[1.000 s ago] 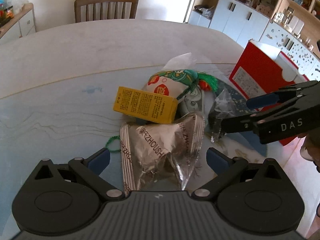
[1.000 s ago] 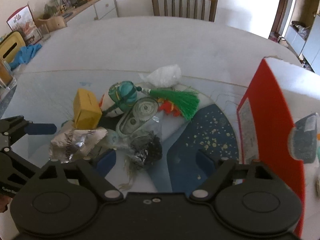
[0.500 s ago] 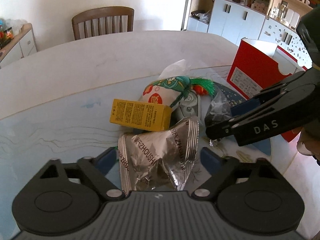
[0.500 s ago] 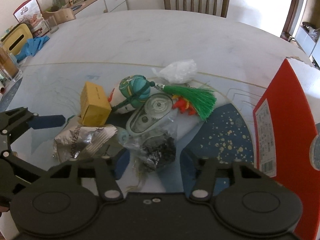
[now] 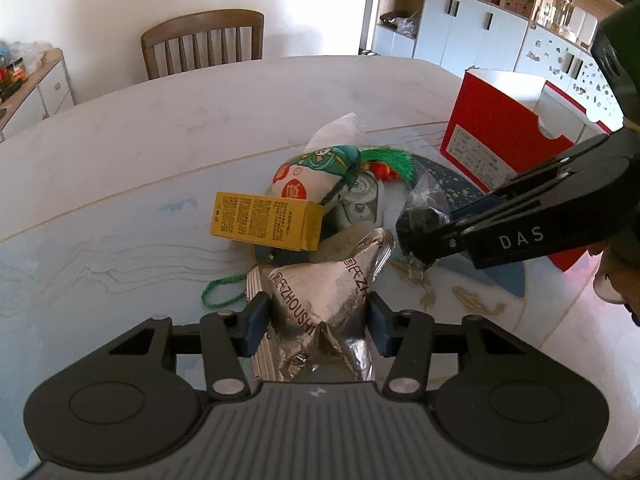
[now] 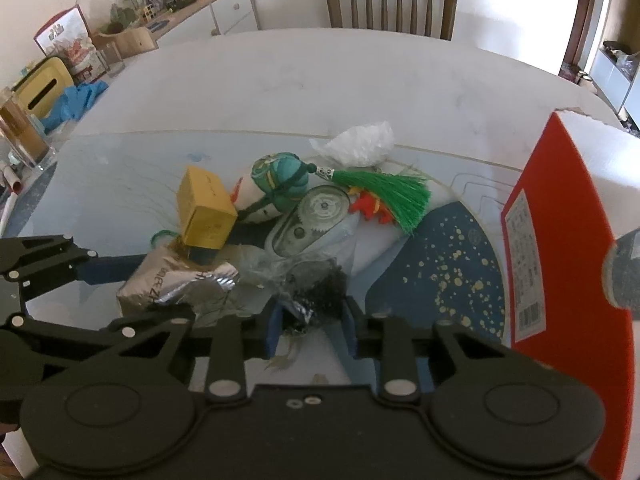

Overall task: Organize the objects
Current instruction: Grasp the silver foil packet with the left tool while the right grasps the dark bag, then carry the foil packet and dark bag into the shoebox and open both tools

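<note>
An open red cardboard box (image 5: 505,142) with a white inside stands upright on the white oval table (image 5: 192,120), at the right edge of the clutter; nothing of its contents can be made out. Just left of it, on a pale blue mat, a small heap lies together: a yellow printed carton (image 5: 266,221), a white cloth pouch with a green knotted top (image 5: 316,176), a green tassel (image 6: 380,196), a clear plastic case with gear wheels inside (image 6: 312,220) and a crumpled clear wrapper (image 6: 358,144).

At the near edge of the heap sits a crinkled silver foil packet (image 5: 320,308) (dark lettering runs across it). The left gripper (image 5: 318,324) points steeply down over it, its jaws closing, with both blue pads against the packet's sides.

Beside it on the right lies a clear plastic bag of small black pieces (image 6: 316,288). The right gripper (image 6: 310,326), also angled steeply down, is clenched on the bag's near end. In the left wrist view this gripper reaches in from the right.
</note>
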`<state>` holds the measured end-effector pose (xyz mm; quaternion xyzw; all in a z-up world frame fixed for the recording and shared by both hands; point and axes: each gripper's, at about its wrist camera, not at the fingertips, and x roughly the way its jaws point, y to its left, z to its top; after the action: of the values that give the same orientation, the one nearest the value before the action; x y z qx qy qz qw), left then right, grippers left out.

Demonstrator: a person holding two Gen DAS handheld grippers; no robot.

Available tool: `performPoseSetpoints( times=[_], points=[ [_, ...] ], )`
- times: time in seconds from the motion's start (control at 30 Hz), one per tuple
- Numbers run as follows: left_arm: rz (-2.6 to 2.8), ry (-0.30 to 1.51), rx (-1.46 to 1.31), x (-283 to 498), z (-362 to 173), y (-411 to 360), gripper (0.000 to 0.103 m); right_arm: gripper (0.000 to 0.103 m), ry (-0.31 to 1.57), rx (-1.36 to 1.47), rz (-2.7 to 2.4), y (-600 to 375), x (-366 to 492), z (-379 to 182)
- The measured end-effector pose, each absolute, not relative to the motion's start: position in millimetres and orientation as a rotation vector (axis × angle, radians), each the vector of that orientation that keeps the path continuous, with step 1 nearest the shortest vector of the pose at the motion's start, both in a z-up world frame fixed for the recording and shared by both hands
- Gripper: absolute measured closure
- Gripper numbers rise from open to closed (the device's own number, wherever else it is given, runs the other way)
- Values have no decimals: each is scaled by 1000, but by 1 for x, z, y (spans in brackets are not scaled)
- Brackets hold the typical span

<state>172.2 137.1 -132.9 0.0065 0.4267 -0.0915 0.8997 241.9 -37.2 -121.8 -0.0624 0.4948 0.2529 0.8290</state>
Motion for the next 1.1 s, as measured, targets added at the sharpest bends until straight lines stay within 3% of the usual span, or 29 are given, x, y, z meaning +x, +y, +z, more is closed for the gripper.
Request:
performPoseSetpoints(
  times=[0.53, 1.1],
  points=[
    [-161, 893, -35, 151, -80, 120, 52, 76, 971, -25, 553, -77, 205, -70],
    [-239, 839, -12, 156, -28, 47, 52, 76, 857, 18, 510, -149, 188, -24]
  ],
)
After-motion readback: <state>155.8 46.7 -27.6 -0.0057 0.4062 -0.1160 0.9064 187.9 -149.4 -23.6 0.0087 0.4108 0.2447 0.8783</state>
